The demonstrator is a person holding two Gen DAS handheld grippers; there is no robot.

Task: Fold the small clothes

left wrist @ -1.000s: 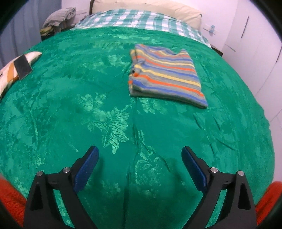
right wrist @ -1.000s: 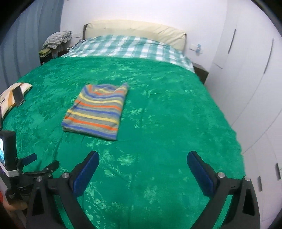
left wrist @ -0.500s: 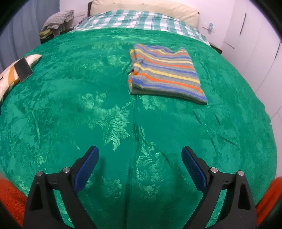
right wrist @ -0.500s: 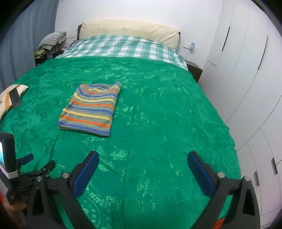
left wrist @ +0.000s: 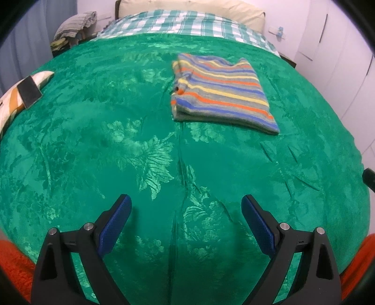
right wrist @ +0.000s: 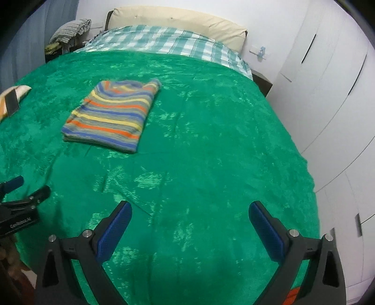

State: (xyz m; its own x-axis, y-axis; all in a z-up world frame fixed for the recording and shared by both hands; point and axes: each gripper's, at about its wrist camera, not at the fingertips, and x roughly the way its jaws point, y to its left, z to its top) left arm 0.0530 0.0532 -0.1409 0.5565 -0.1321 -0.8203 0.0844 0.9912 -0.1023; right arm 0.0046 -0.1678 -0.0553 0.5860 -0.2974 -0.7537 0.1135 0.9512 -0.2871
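- Striped knit, in grey, blue, orange and yellow, makes up the folded sweater (left wrist: 222,93); it lies as a flat rectangle in the upper middle of the left wrist view and the upper left of the right wrist view (right wrist: 114,117), resting on the green bedspread (left wrist: 93,140).
- Left gripper (left wrist: 186,213) sits at the bottom of its frame with its blue pads spread wide and nothing between them; it is well apart from the sweater.
- Right gripper (right wrist: 189,220) is likewise spread wide and empty, low in its frame, with bare bedspread under it.
- Judging by its tidy edges, the fold looks finished or nearly so; only the left edge shows a small bunched lip with an orange spot.
- Risk: if either gripper reaches back in and nips only the top layer, the stack could peel open, since the layers are merely lying on each other.
- Risk: the bedspread has a long crease running down the middle of the left view; dragging the sweater across it could rumple the lower layers.
- A phone (left wrist: 29,91) rests on a striped cushion (left wrist: 44,76) at the left edge, near the edge of the bed; a wide sweep of the left gripper could knock it off.
- Checked sheet (right wrist: 164,40) and cream pillow (right wrist: 178,21) lie at the top, clear of the work.
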